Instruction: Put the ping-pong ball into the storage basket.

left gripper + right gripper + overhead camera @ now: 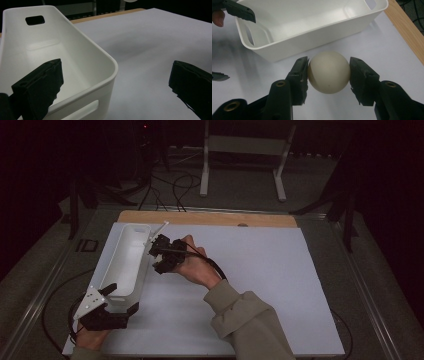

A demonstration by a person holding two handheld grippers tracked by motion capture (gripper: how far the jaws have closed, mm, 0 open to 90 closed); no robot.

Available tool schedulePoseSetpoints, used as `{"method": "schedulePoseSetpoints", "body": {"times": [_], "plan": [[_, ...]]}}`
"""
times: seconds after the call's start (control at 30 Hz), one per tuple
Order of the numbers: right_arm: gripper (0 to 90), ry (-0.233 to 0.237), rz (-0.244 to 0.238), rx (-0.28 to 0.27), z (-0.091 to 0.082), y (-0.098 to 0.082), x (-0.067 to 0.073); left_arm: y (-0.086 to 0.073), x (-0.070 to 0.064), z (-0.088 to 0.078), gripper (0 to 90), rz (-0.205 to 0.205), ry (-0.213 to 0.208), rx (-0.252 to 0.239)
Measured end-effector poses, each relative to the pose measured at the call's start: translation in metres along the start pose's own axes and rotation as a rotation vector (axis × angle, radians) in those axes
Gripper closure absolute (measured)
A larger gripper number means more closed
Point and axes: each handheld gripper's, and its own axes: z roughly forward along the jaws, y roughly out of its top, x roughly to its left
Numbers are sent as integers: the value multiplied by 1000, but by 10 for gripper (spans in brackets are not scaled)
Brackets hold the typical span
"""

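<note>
Now, nearest first — risks read from near to far.

Left gripper (120, 312): fingers (40, 87) spread wide, gripping nothing; one inside the bin's near end, the other out over the desk, straddling its near corner. Risk — a nudge or a sudden close could shove or tip the bin and shift the target.

Right gripper (329, 75): fingers (299, 75) closed on the ball, pads pressing its two sides. Risk — round, smooth, pinched on a thin line; likely to squirt out with any twist or slack.

Ball (329, 72): cream, held just beside the bin's long outer wall, apparently still low over the desk (260, 285). Risk — if lifted too little, could strike the wall and pop free.

Bin (125, 260): white, empty, handle slots at the ends, near the desk's left edge. Risk — hard floor; a ball let go from high could bounce back out.

Far edge: wooden strip, then floor and cables. Risk — a loose ball could roll off.
</note>
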Motion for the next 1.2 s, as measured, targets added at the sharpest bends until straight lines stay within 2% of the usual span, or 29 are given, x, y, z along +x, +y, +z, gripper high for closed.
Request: {"method": "schedulePoseSetpoints", "body": {"times": [1.2], "plan": [[500,17,15,-39,5,14,4,0,0,0,1,5,3,-1]]}}
